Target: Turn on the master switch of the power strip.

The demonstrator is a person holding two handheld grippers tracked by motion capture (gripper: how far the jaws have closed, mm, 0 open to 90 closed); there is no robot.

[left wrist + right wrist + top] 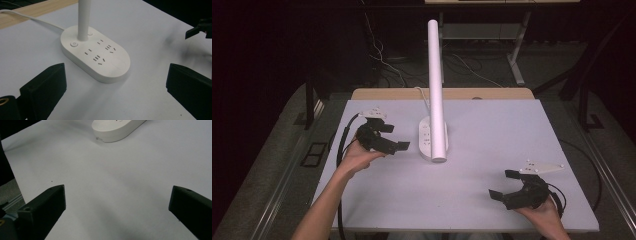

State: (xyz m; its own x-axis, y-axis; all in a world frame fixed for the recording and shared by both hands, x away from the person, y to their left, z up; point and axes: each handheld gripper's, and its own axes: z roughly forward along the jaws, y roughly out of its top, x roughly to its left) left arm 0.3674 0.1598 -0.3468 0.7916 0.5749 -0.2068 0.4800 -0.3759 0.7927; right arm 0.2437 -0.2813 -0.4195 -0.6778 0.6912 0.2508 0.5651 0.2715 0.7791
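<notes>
A white oval power-strip base (pixel 432 140) with socket slots and a round button (pixel 73 44) stands mid-table, and a tall white pole (pixel 435 85) rises from it. My left gripper (pixel 395 137) is open just left of the base, nothing between its jaws; in the left gripper view (pixel 116 87) the base (pixel 96 56) lies just ahead of the jaws. My right gripper (pixel 502 184) is open and empty near the front right of the table. In the right gripper view (pixel 117 205) the base (pixel 115 130) lies far ahead.
The white table top (pixel 492 135) has a wooden strip (pixel 492 93) along its far edge. A white cord (pixel 32 20) runs from the base toward that edge. Dark floor, cables and desk legs (pixel 516 65) lie beyond the table.
</notes>
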